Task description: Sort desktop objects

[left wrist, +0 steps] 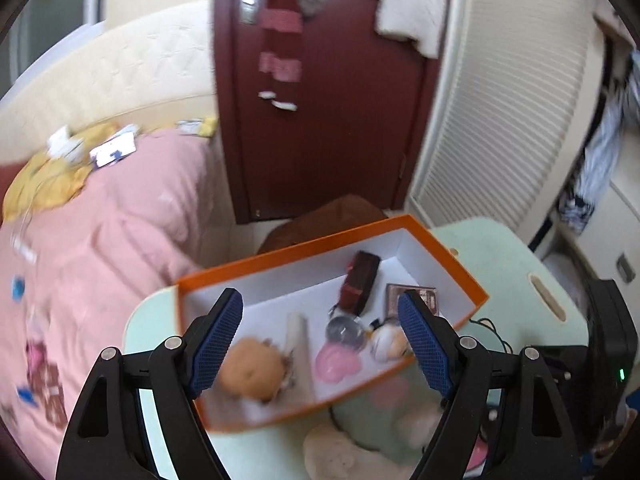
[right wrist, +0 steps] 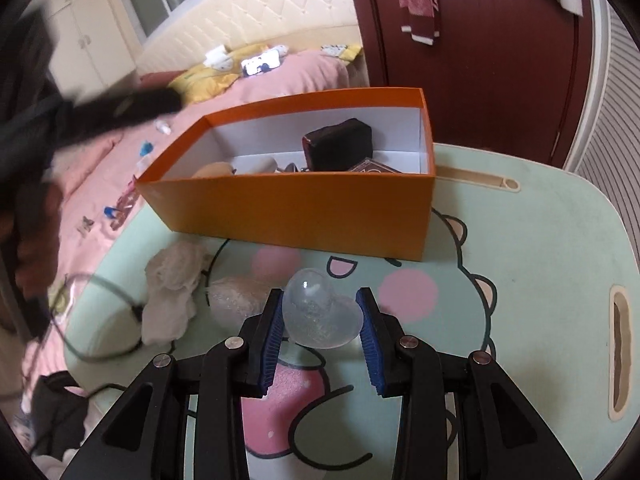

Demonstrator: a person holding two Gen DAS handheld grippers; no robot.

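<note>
Bedroom setting: mint cartoon-print table top (right wrist: 540, 216) beside a pink-quilted bed (right wrist: 296, 72). Left gripper (left wrist: 320, 340): jaws wide, empty, poised above the orange box (right wrist: 304, 212), which lies directly ahead and below it, holding a tan plush (left wrist: 250, 374), pale roll (left wrist: 298, 340), pink item (left wrist: 336, 362), dark pouch (left wrist: 360, 284) and small card box (left wrist: 416, 294). Ahead-left of the right gripper (right wrist: 320, 324): crumpled white cloth (right wrist: 172, 296), then a glittery pale lump (right wrist: 236, 300). Right gripper: closed on a clear heart-shaped object (right wrist: 320, 312), box straight ahead, long side facing it. Judgement: the right is placed to carry the heart forward into the box. Left view motion-blurred; box contents partly hidden behind the wall from the right.
</note>
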